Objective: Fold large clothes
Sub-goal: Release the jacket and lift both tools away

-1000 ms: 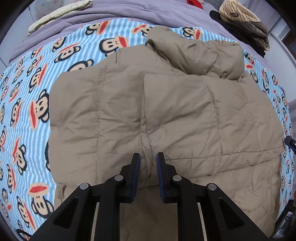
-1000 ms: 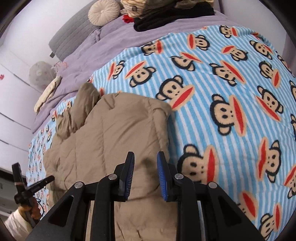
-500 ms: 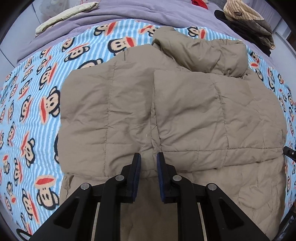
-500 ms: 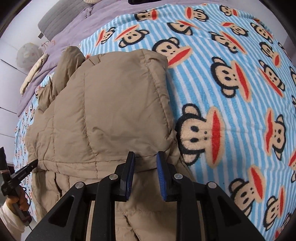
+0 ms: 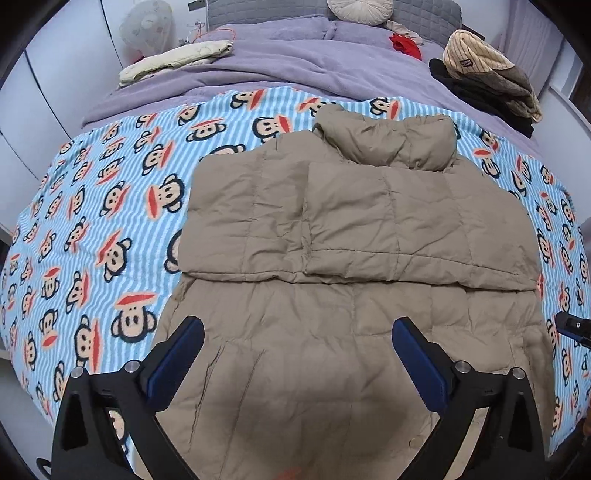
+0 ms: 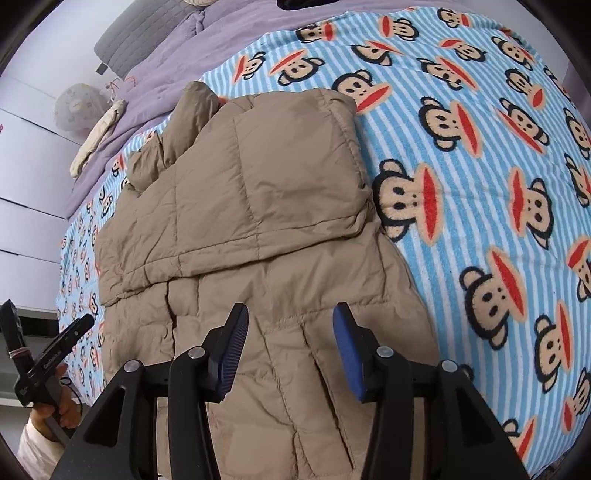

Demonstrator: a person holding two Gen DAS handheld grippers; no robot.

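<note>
A tan puffer jacket (image 5: 351, 221) lies flat on the monkey-print blanket (image 5: 110, 206), both sleeves folded across its body and the collar at the far end. My left gripper (image 5: 297, 326) hovers above the jacket's lower half. Its jaws are opening wide with nothing between them. My right gripper (image 6: 291, 314) hangs over the jacket (image 6: 258, 184) near its right edge, just below the folded sleeve. Its jaws are opening too, and the pads are clear of the fabric. The right wrist view shows the left gripper (image 6: 48, 354) at the far left, held by a hand.
A purple cover (image 5: 280, 62) spreads over the far half of the bed. On it lie a cream garment (image 5: 173, 61), a red cloth (image 5: 406, 42) and a pile of dark and striped clothes (image 5: 487, 74). A round cushion (image 5: 360, 9) rests against the grey headboard.
Both pairs of jaws were nearly shut at the folded sleeves' edge and now stand apart. The left gripper has pulled back and up, showing more of the bed. The right gripper has shifted over the jacket.
</note>
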